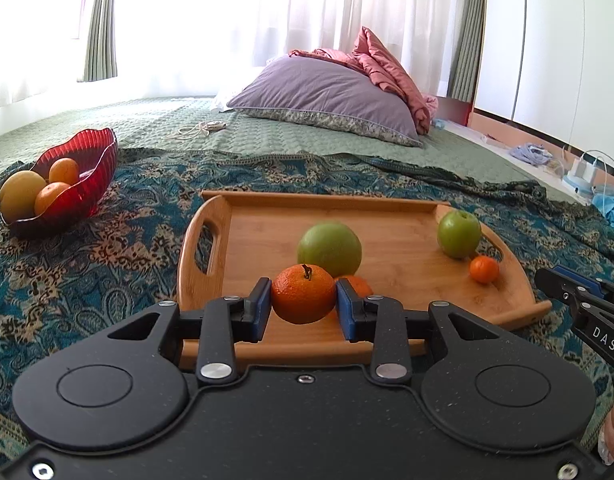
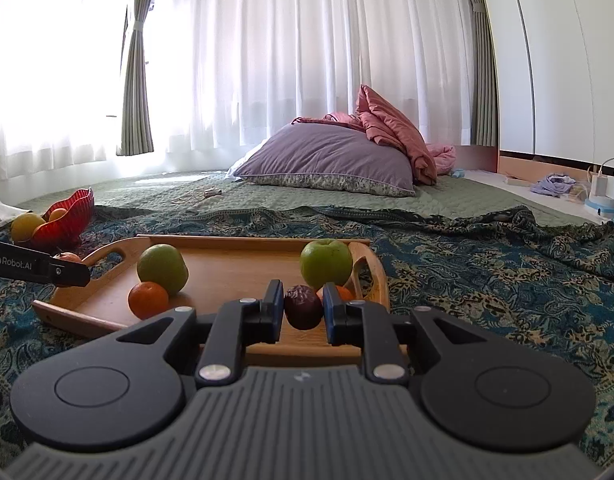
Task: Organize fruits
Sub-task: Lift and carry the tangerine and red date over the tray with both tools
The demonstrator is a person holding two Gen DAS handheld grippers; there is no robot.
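Note:
My left gripper is shut on an orange tangerine just above the near edge of the wooden tray. On the tray lie a large green fruit, a green apple, a small tangerine and another orange fruit partly hidden behind my right finger. My right gripper is shut on a dark purple-brown fruit over the tray's near right corner. The green apple, the large green fruit and a tangerine also show there.
A red glass bowl with a yellow fruit and two oranges stands left of the tray on the patterned blanket. A purple pillow and pink quilt lie at the far end of the bed. Chargers and clutter sit at far right.

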